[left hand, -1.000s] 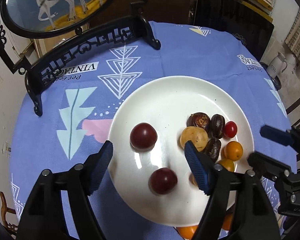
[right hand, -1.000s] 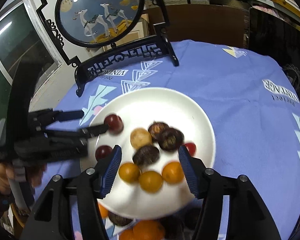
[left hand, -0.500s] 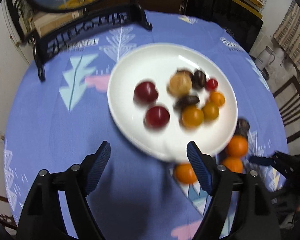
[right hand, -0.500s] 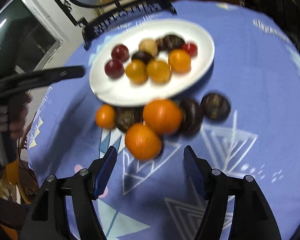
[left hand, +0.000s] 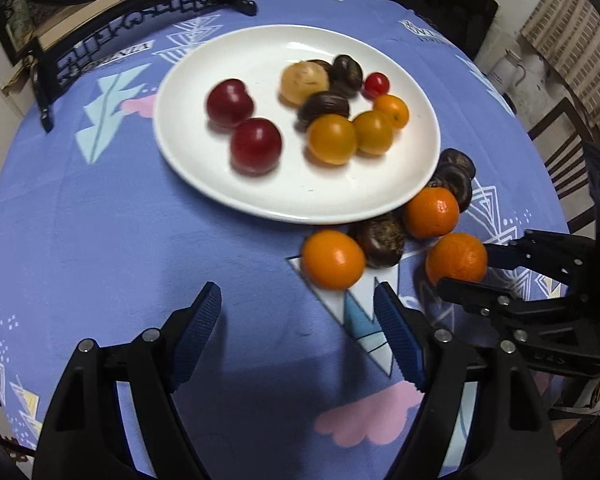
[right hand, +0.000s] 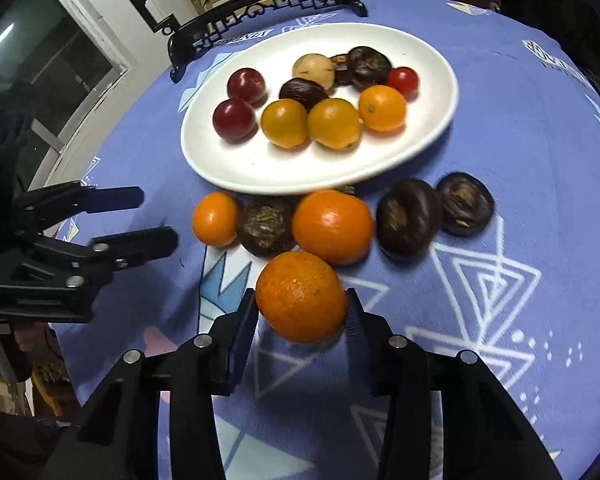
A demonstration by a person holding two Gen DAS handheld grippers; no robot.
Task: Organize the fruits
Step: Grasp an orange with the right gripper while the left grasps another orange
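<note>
A white plate [left hand: 204, 168] [right hand: 220, 168] holds two dark red plums [left hand: 256, 145], several small orange fruits, dark brown fruits, a pale one and a small red one. Loose fruit lies on the cloth before it: oranges and dark brown fruits. My right gripper [right hand: 302, 312] is shut on the nearest orange [right hand: 300, 296], also seen in the left wrist view [left hand: 456, 258]. My left gripper [left hand: 298, 334] is open and empty over bare cloth, near a smaller orange [left hand: 333, 258].
The round table has a blue patterned cloth [left hand: 100, 240]. A black ornate stand with a round picture [left hand: 140, 20] stands behind the plate. Chairs [left hand: 560, 132] and a white jug [left hand: 508, 68] are beyond the table's right edge.
Both grippers have pulled back from over the plate toward the table's near side. The right gripper has closed around the nearest loose orange.
</note>
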